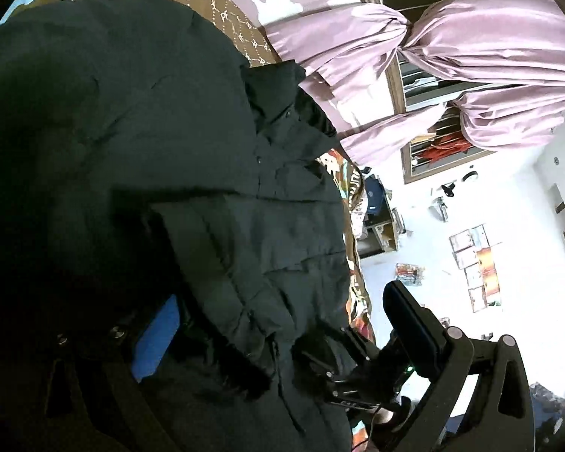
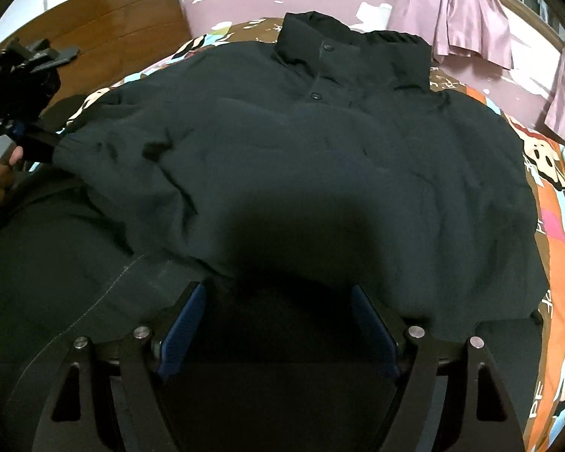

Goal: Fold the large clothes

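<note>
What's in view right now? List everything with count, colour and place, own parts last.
jacket: one, black, spread collar-up across the bed
bedspread: one, brown with orange and blue cartoon print, under the jacket
headboard: one, brown wood, far left of the bed
curtains: purple, knotted at the window
left gripper: one, black, at the jacket's left sleeve end; whether it grips cannot be told
right gripper: one, black with blue pads, open at the jacket's near hem
</note>
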`<control>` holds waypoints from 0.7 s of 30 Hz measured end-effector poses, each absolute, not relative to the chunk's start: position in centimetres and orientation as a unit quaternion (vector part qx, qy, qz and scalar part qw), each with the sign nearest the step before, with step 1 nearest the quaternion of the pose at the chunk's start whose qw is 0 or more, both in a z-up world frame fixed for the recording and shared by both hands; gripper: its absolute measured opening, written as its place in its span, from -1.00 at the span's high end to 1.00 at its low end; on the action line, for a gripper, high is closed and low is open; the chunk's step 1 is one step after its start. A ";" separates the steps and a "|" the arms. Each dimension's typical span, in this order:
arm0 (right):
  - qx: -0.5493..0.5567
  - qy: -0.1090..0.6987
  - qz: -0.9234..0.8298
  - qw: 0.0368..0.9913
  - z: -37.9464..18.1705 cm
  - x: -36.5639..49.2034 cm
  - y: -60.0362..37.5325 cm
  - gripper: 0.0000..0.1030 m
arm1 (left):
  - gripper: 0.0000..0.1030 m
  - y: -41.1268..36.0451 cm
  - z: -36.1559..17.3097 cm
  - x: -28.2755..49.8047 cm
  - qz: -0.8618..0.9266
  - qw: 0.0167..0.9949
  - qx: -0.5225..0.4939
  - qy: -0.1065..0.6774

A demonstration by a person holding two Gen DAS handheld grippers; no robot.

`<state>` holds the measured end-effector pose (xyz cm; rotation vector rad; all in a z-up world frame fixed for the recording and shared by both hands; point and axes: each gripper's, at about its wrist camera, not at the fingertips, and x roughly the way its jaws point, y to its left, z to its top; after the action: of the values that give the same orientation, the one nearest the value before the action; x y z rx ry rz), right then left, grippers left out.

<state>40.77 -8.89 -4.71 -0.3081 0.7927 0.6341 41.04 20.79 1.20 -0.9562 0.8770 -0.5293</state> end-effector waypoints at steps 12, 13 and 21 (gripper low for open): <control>-0.133 0.320 0.295 0.891 -0.7 41.6 -4.7 -0.51 | 0.85 21.0 3.5 42.0 -0.069 0.845 -0.327 0.417; -0.128 0.322 0.293 0.891 -0.7 42.3 -4.0 -0.51 | 0.85 21.0 4.1 42.0 -0.057 0.856 -0.304 0.414; -0.083 0.382 0.254 0.885 -5.9 48.1 -1.0 -0.74 | 0.81 19.7 -0.2 42.6 -0.021 0.853 -0.195 0.484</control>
<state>48.05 -1.03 -5.86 -0.1734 0.7950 0.5276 42.57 19.67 -0.24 -0.4099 1.0187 -0.0436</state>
